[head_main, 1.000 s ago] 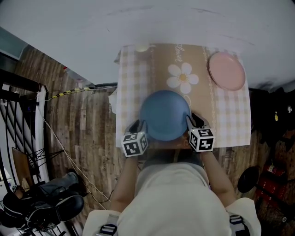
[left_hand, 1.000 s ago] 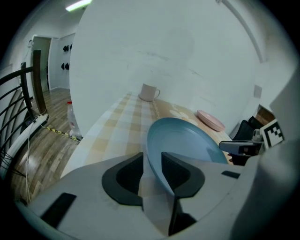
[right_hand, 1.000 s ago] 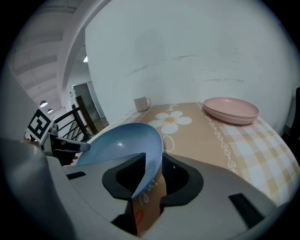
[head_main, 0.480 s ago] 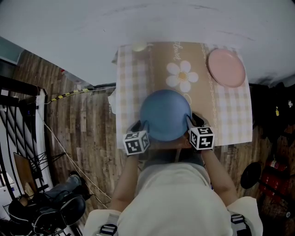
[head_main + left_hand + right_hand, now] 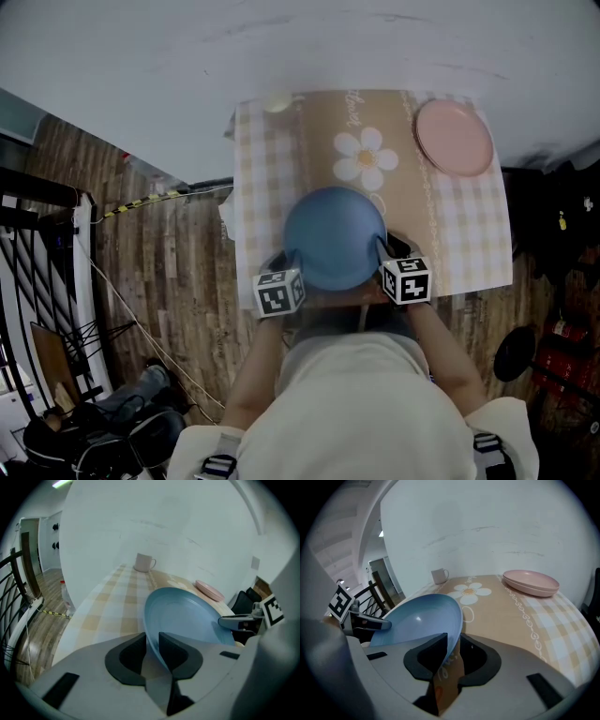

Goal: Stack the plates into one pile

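Blue plate (image 5: 335, 234) pinched by down-tilted left tongs (image 5: 285, 258) and right tongs (image 5: 388, 248), just closing.

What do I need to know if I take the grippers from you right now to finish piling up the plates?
Left gripper: its jaws have just been closing and now pinch the left rim of the blue plate.
Right gripper: the same, on the right rim.
Things: the blue plate is at the near edge of the table, tilted between both grippers. The pink plates, which look like two stacked, sit at the far right corner. A mug stands at the far left corner.
Done: the blue plate is gripped.
Left: probably carry it over and set it on the pink plates.
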